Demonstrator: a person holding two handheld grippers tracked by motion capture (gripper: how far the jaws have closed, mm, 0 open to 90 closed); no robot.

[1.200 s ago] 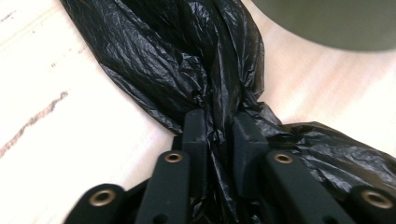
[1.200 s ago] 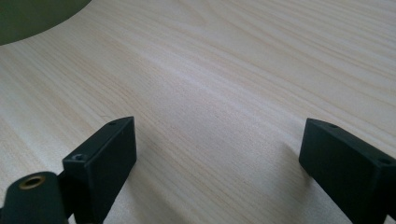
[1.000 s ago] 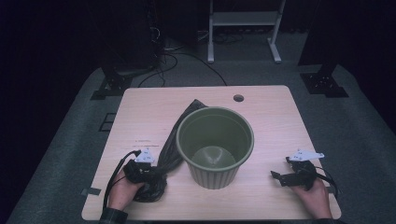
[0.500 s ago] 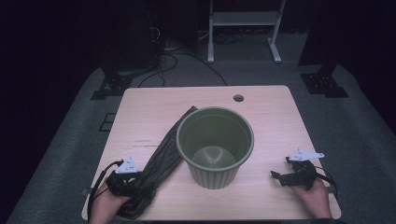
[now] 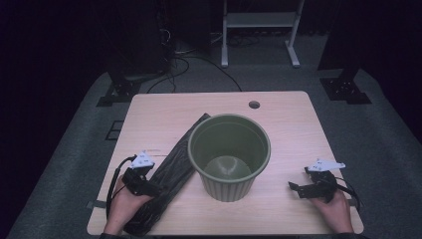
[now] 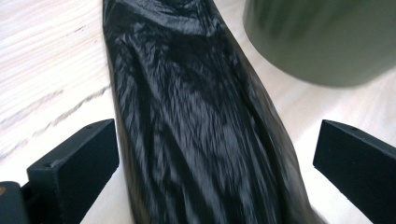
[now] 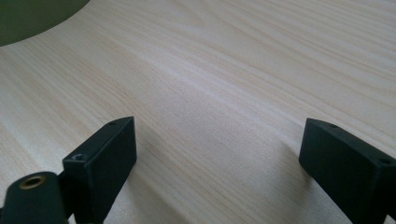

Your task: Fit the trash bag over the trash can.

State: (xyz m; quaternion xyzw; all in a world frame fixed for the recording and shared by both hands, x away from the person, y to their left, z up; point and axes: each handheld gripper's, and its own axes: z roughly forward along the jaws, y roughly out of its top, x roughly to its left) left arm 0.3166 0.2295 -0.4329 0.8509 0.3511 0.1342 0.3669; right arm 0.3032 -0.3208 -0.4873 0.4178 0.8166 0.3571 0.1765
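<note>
On the wooden surface [image 5: 164, 107] stands the green bin [image 5: 229, 154]; the folded black bin liner [image 5: 169, 169] lies just left of it. Our left gripper [image 6: 215, 154] has just been opening, jaws straddling the liner, seemingly untouched. Regrip one layer only. Right gripper [image 5: 311, 186] rests released.

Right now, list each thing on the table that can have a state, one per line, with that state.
Green bin: upright, open top, nothing visible inside.
Black trash bag: folded flat, lying beside the bin, unheld.
Left gripper: open, jaws just opened, bag between them, pads clear.
Right gripper: open, nothing between the jaws, over bare table.
</note>
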